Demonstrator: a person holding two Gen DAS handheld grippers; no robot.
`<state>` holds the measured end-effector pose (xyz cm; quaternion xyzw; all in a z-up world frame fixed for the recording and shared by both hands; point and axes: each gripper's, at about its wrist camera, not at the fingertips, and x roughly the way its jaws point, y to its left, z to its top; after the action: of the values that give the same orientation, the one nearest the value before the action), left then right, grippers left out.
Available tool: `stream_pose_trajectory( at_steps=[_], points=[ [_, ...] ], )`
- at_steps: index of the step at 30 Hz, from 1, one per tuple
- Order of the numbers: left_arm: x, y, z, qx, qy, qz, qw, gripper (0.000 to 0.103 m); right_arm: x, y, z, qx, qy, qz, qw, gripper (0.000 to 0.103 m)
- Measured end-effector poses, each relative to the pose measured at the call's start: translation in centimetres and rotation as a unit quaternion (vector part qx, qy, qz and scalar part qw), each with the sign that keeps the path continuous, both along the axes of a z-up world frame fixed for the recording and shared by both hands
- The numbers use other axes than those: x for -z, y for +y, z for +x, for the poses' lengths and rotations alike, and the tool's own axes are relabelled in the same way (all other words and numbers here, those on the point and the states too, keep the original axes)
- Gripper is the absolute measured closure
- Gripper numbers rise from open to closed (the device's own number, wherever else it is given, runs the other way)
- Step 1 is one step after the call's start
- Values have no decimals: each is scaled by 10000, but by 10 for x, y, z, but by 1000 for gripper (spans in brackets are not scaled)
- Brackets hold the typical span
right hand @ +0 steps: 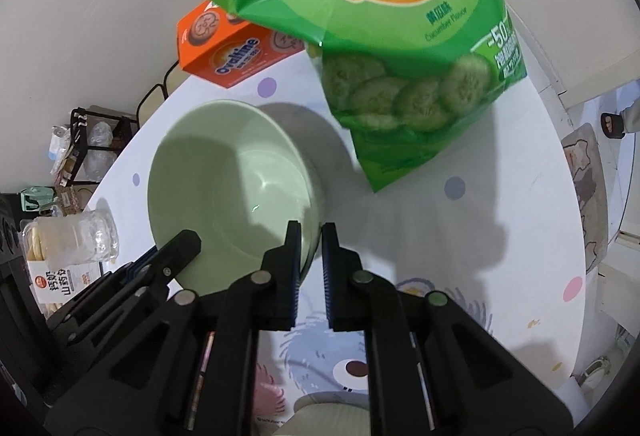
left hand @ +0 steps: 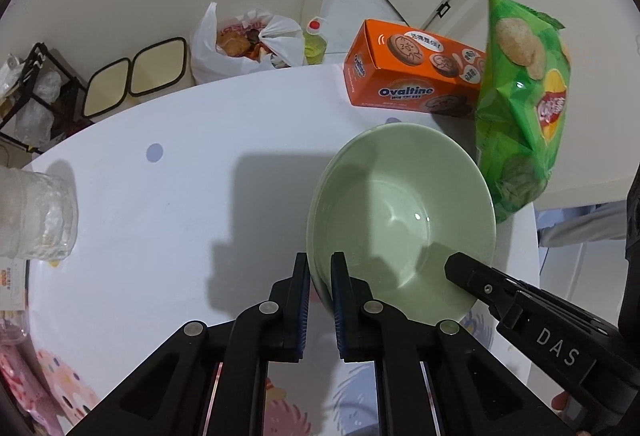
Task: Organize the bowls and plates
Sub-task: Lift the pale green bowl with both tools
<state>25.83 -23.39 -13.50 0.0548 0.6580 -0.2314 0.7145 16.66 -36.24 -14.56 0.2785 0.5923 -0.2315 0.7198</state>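
Note:
A pale green bowl (left hand: 400, 211) sits over the white table (left hand: 168, 220), tilted; it also shows in the right wrist view (right hand: 228, 179). My left gripper (left hand: 320, 268) is shut on the bowl's near left rim, one finger inside and one outside. My right gripper (right hand: 311, 240) is shut on the bowl's right rim in the same way. Each gripper shows in the other's view, the right gripper (left hand: 472, 276) at the right rim and the left gripper (right hand: 176, 248) at the left rim. Whether the bowl rests on the table or is lifted I cannot tell.
A green Lay's chip bag (right hand: 384, 47) stands just behind and right of the bowl. An orange Ovaltine box (left hand: 412, 75) lies behind it. A clear packet of biscuits (right hand: 72, 236) sits at the table's left edge. Bags and a rack are on the floor beyond.

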Motion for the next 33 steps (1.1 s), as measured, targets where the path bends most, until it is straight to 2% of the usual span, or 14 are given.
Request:
stream_pose_trajectory(
  at_steps=[13,21,27,33],
  points=[
    [-35,27,-47,-176,-331,65,9993,93,-29,36,-28,-547,-188,-247,9980,91],
    [-74,50,-97,-311,-783,56,9964,93,-55,69,-63,-933,-529,-419,9934,91],
    [-95,63,-131,-375,-963,43,9946,93,-69,87,-91,-1179,-659,-417,9900,90],
    [-103,72,-164,-461,-973,-2,9942,93,-72,97,-120,-1308,-649,-311,9888,90]
  ],
)
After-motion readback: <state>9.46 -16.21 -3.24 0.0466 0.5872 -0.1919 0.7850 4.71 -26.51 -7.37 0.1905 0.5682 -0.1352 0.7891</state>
